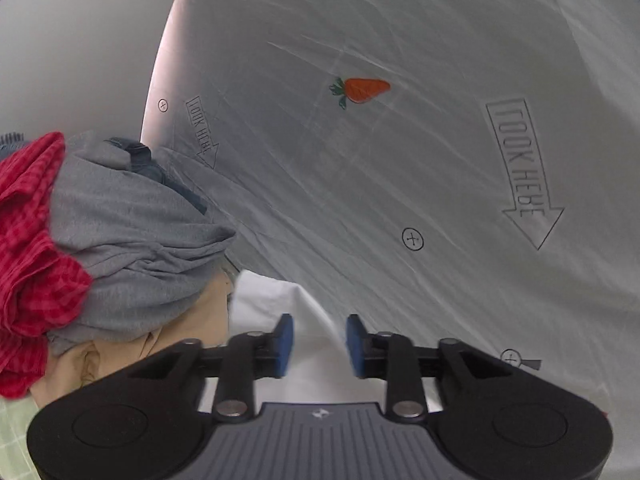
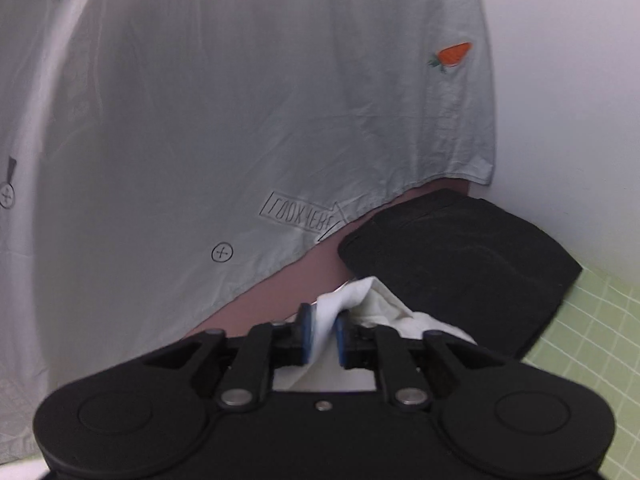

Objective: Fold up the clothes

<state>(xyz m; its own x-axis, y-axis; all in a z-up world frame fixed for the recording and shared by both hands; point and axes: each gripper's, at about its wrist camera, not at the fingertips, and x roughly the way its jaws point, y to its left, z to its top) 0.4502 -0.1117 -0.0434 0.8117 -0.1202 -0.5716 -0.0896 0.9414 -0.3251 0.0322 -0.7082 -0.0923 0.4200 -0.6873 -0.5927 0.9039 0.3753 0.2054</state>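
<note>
1. While my left gripper (image 1: 319, 346) stands with its blue pads parted and gripping nothing, white cloth (image 1: 280, 300) lies below the gap.
2. To its left sits a heap of clothes: a red checked piece (image 1: 28, 240), a grey garment (image 1: 132, 240), and a tan one (image 1: 160, 344) beneath.
3. Ahead spreads the pale carrot-print garment (image 1: 400, 160).
4. My right gripper (image 2: 323, 334) has a white cloth (image 2: 332, 308) between its pads; the view is blurred, so whether they pinch it I cannot tell.
5. Just right lies a folded black garment (image 2: 460, 256) on a green gridded mat (image 2: 592, 340).
</note>
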